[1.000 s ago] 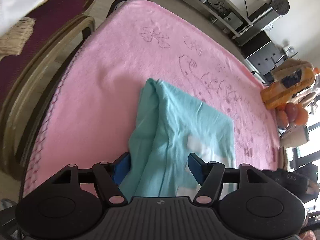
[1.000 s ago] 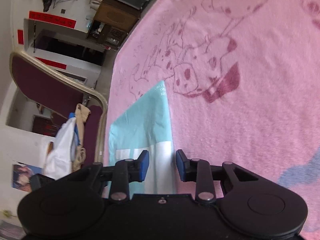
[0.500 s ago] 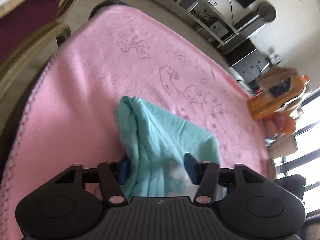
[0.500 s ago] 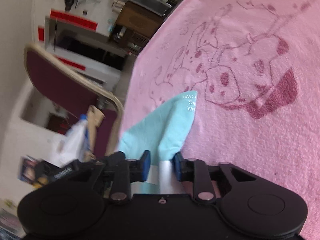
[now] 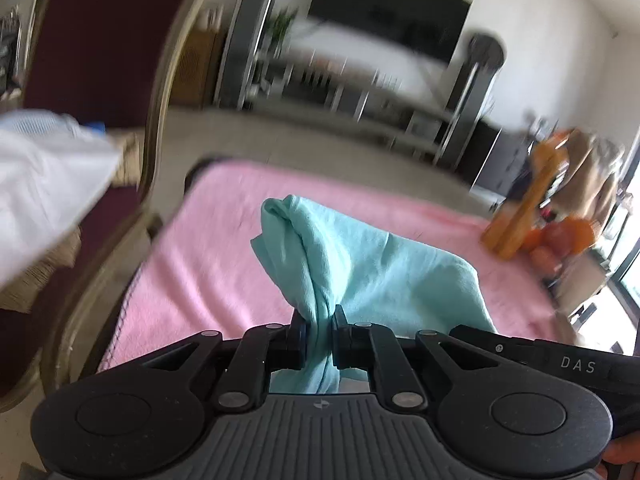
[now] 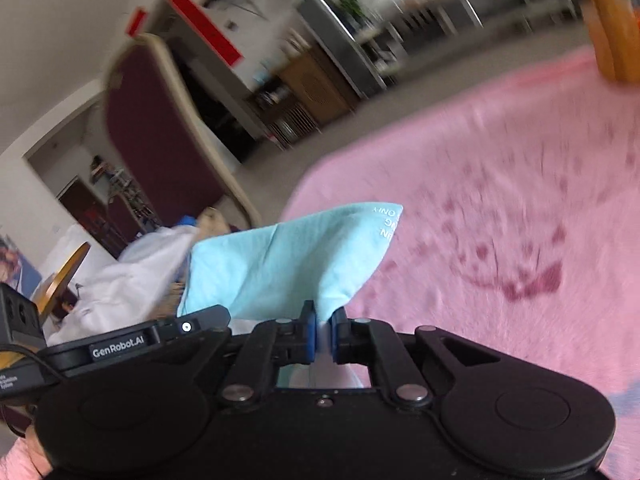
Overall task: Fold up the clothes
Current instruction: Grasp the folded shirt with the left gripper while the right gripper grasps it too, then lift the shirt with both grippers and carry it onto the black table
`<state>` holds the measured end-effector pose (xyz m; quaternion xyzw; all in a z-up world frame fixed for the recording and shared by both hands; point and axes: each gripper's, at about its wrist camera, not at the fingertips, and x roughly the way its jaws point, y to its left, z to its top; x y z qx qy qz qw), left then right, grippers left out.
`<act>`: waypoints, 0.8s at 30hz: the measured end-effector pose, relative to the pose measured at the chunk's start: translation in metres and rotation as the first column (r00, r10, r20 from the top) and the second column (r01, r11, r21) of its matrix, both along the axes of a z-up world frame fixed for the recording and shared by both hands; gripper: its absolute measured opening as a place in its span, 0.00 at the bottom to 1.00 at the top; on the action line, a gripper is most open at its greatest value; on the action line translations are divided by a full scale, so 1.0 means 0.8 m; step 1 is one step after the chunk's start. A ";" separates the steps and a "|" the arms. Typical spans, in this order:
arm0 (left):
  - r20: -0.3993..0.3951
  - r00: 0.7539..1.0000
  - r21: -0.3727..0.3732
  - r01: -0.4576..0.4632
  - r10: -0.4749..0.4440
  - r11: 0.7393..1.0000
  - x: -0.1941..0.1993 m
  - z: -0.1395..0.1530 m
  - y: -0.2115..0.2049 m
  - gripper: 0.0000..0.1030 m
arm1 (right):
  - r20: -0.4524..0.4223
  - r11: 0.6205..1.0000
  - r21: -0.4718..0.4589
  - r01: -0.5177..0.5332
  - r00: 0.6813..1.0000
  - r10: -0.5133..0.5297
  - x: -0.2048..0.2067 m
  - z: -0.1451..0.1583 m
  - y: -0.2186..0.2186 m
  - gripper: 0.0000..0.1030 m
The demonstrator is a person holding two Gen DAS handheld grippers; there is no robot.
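With both pairs of jaws having just closed on cloth, the L gripper (image 5: 319, 334) pinches a bunched edge of the teal shirt (image 5: 360, 272), and the R gripper (image 6: 323, 334) pinches a flatter corner, prob. to carry that end over for a fold. Toward 12 o'clock the shirt hangs over the pink blanket (image 5: 208, 264); a chair (image 5: 92, 56) stands at 10.

On the other gripper's body beside my left gripper I read "DAS" (image 5: 578, 364), "GenRobot.AI" (image 6: 118, 347) stands on the one beside my right gripper, and mirrored white letters (image 6: 388, 222) mark the teal garment's (image 6: 288, 264) corner.
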<state>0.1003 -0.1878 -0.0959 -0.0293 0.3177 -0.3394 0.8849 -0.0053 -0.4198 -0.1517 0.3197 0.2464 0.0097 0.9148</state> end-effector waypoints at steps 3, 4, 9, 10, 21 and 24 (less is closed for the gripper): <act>0.065 0.997 -0.053 0.043 -0.040 0.998 -0.044 0.039 0.004 0.09 | 0.086 0.999 0.019 0.039 0.995 -0.040 -0.057 0.036 -0.003 0.07; 0.088 0.994 -0.070 0.070 -0.063 0.995 -0.060 0.053 0.000 0.09 | 0.111 0.998 0.029 0.052 0.992 -0.055 -0.075 0.047 -0.005 0.07; 0.169 0.967 -0.129 0.211 -0.188 0.969 -0.135 0.094 -0.047 0.09 | 0.195 0.984 -0.007 0.178 0.965 -0.174 -0.172 0.097 -0.031 0.07; 0.178 0.960 -0.140 0.244 -0.218 0.960 -0.149 0.099 -0.059 0.09 | 0.207 0.977 -0.023 0.212 0.957 -0.202 -0.190 0.104 -0.038 0.07; 0.174 0.851 -0.178 0.523 -0.496 0.834 -0.266 0.085 -0.232 0.10 | 0.222 0.855 -0.121 0.504 0.853 -0.472 -0.361 0.140 -0.136 0.07; 0.140 0.839 -0.181 0.543 -0.525 0.820 -0.268 0.064 -0.278 0.10 | 0.190 0.826 -0.120 0.551 0.830 -0.525 -0.377 0.129 -0.169 0.07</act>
